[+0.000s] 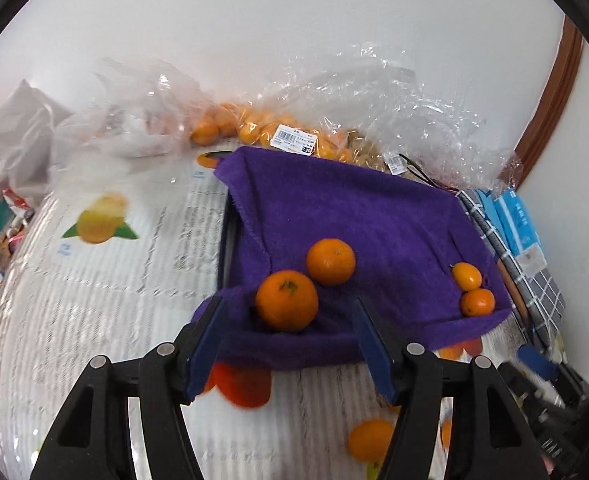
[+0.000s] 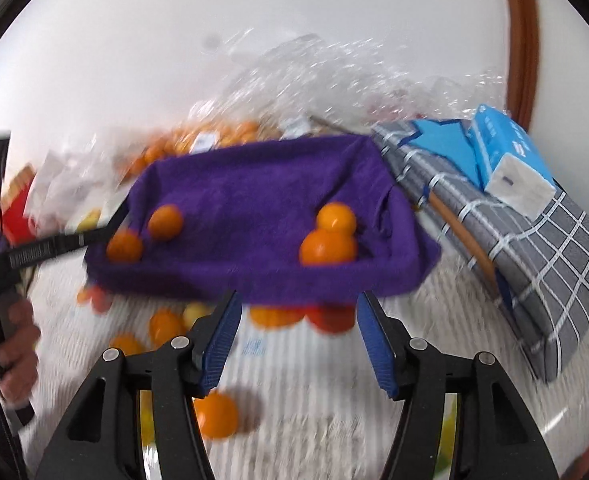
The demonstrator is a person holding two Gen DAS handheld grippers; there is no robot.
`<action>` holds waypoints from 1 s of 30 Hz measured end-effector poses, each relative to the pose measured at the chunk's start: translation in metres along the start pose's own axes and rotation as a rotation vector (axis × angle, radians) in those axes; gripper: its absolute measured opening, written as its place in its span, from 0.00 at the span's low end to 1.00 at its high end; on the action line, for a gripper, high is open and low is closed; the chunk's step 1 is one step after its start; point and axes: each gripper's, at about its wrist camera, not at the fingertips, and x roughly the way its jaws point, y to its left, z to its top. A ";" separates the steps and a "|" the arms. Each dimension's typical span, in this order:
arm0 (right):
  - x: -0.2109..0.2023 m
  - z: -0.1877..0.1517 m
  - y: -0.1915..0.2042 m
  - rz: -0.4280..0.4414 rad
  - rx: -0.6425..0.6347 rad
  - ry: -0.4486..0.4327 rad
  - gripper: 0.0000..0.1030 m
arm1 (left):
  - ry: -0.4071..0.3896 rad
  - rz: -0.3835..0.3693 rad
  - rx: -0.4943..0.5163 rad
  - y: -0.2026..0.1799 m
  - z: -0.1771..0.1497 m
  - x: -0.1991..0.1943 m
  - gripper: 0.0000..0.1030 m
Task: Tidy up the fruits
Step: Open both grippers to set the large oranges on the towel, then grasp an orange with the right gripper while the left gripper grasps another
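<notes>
A box lined with a purple towel (image 1: 354, 208) holds two oranges at its near left, one (image 1: 287, 301) in front of the other (image 1: 331, 261), and two small ones (image 1: 470, 288) at its right side. My left gripper (image 1: 288, 308) is open and empty, its fingers on either side of the nearest orange. The same towel-lined box (image 2: 254, 216) shows in the right wrist view with oranges at left (image 2: 165, 221) and right (image 2: 328, 246). My right gripper (image 2: 298, 312) is open and empty just before the box's near edge. Loose oranges (image 2: 214, 414) lie on the mat below.
Clear plastic bags of oranges (image 1: 254, 128) lie behind the box. A grey checked cushion (image 2: 514, 236) with a blue tissue pack (image 2: 510, 152) lies to the right. White bags (image 1: 18, 136) are at far left. A red fruit (image 1: 246, 386) and an orange (image 1: 368, 440) lie near my left gripper.
</notes>
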 end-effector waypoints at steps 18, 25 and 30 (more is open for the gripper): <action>-0.003 -0.053 0.035 0.080 -0.044 0.102 0.30 | 0.081 -0.064 0.054 0.004 -0.065 -0.038 0.59; -0.024 -0.049 0.014 0.011 -0.041 0.069 0.30 | 0.120 -0.108 0.104 -0.026 -0.075 -0.022 0.59; -0.037 -0.050 -0.011 -0.016 -0.009 0.054 0.30 | 0.128 -0.097 0.107 -0.045 -0.074 -0.006 0.58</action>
